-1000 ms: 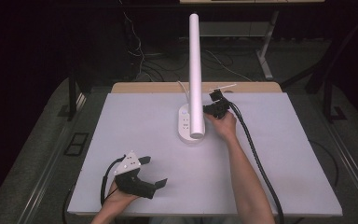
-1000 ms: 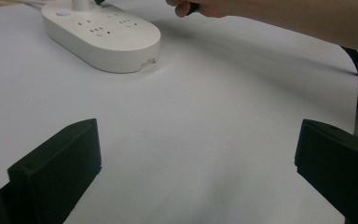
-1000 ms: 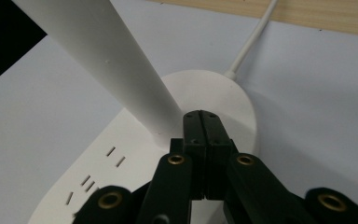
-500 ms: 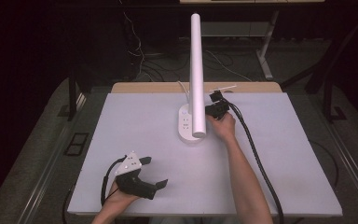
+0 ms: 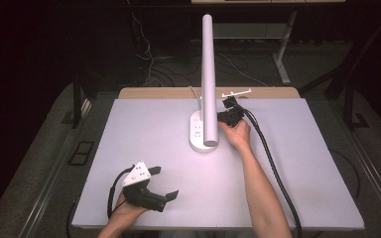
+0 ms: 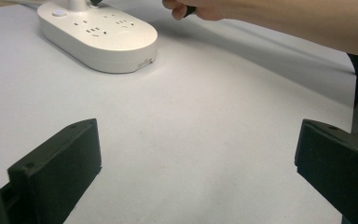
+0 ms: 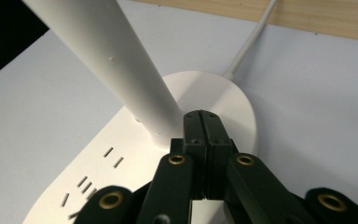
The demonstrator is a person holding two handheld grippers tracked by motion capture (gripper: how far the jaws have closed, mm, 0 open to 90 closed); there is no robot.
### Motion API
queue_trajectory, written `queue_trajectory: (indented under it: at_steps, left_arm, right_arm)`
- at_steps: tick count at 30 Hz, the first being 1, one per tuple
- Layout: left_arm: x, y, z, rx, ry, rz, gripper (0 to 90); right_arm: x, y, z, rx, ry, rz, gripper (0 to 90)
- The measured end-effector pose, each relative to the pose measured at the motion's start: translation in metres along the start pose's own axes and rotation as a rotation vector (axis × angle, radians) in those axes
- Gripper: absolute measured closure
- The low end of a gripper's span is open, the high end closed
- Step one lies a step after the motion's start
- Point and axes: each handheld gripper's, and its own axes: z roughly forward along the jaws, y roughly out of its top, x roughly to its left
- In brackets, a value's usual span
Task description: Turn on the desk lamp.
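White table cover (image 5: 297,163) (wood edge (image 5: 154,92) behind).

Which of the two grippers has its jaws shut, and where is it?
The right gripper: its jaws are pressed together at the foot of the lamp's white tube. The left gripper, near the table's front edge, stands wide open.

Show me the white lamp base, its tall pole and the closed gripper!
lamp base (image 6: 103,39), left gripper view, top surface with sockets.
pole (image 5: 208,74), high view, middle of the tube.
right gripper (image 7: 202,117), right gripper view, tips of the shut jaws.

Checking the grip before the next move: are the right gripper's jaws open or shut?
Shut: the right gripper has its jaws pressed flat together, nothing between them, beside the lamp post.
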Motion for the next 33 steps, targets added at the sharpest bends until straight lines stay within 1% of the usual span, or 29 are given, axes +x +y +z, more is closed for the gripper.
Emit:
queue_trajectory:
  at_steps: [1,2,5,7,9,12,13,14,15,16,19,20,21,22,23,25,26,28,29,30,31,32,33]
  left_arm:
    - [0.000,0.000,0.000,0.000,0.000,-0.002,0.0]
    - [0.000,0.000,0.000,0.000,0.001,-0.002,0.0]
    - [0.000,0.000,0.000,0.000,0.000,0.001,0.0]
    - [0.000,0.000,0.000,0.000,0.001,0.003,0.0]
    - [0.000,0.000,0.000,0.000,0.001,0.002,0.0]
    - [0.000,0.000,0.000,-0.001,0.001,0.002,0.0]
    - [-0.001,0.000,0.000,-0.005,0.002,-0.002,0.0]
    - [-0.001,0.000,0.000,-0.003,0.002,-0.001,0.0]
    - [-0.001,0.000,0.000,-0.002,0.002,-0.001,0.0]
    - [-0.001,0.000,0.000,-0.001,0.002,0.000,0.0]
    - [0.000,0.000,0.000,0.003,0.001,0.004,0.0]
    - [-0.001,0.000,0.000,0.003,0.001,0.004,0.0]
    - [-0.001,0.000,0.000,0.003,0.002,0.004,0.0]
    - [-0.001,0.000,0.000,0.002,0.001,0.003,0.0]
    - [-0.001,0.000,0.000,0.003,0.001,0.004,0.0]
    - [-0.001,0.000,0.000,0.003,0.003,0.006,0.0]
    - [-0.001,0.000,0.000,0.003,0.004,0.007,0.0]
    - [-0.002,0.000,0.000,0.000,0.002,0.006,0.0]
    - [-0.002,0.000,0.001,0.000,0.000,0.003,0.0]
    - [-0.002,0.000,0.001,0.002,-0.001,0.006,0.0]
    - [-0.002,0.000,0.001,0.002,-0.001,0.006,0.0]
    - [-0.002,0.000,0.001,0.000,-0.001,0.003,0.0]
    - [-0.002,0.000,0.001,-0.001,-0.002,0.000,0.0]
  right_arm:
    - [0.002,0.000,-0.001,0.006,-0.004,-0.015,89.6]
    - [0.002,0.000,-0.002,0.003,-0.002,-0.020,89.6]
    - [0.004,0.001,-0.004,0.001,0.003,-0.024,89.6]
    - [0.007,0.003,-0.008,0.002,0.001,-0.052,89.6]
    - [0.008,0.004,-0.010,0.008,0.004,-0.054,89.6]
    - [0.012,0.006,-0.019,0.011,0.007,-0.087,89.6]
    - [0.012,0.006,-0.019,0.011,0.007,-0.087,89.6]
    - [0.014,0.008,-0.025,0.015,0.010,-0.097,89.6]
    - [0.014,0.008,-0.025,0.015,0.010,-0.097,89.6]
    - [0.015,0.010,-0.030,0.017,0.008,-0.121,89.6]
    - [0.017,0.011,-0.036,0.023,0.012,-0.133,89.6]
    - [0.019,0.011,-0.039,0.026,0.013,-0.136,89.6]
    - [0.022,0.011,-0.045,0.034,0.010,-0.153,89.6]
    - [0.022,0.011,-0.045,0.034,0.010,-0.153,89.6]
    - [0.025,0.010,-0.051,0.038,0.006,-0.172,89.6]
    - [0.027,0.009,-0.054,0.042,0.007,-0.175,89.6]
    - [0.029,0.008,-0.060,0.045,0.011,-0.169,89.6]
    - [0.030,0.006,-0.066,0.038,0.011,-0.183,89.5]
    - [0.030,0.006,-0.066,0.038,0.011,-0.183,89.5]
    - [0.031,0.004,-0.072,0.035,0.016,-0.187,86.1]
    - [0.031,0.003,-0.075,0.032,0.012,-0.189,80.6]
    - [0.032,0.003,-0.079,0.035,0.011,-0.185,76.2]
    - [0.032,0.002,-0.082,0.025,0.015,-0.183,72.0]
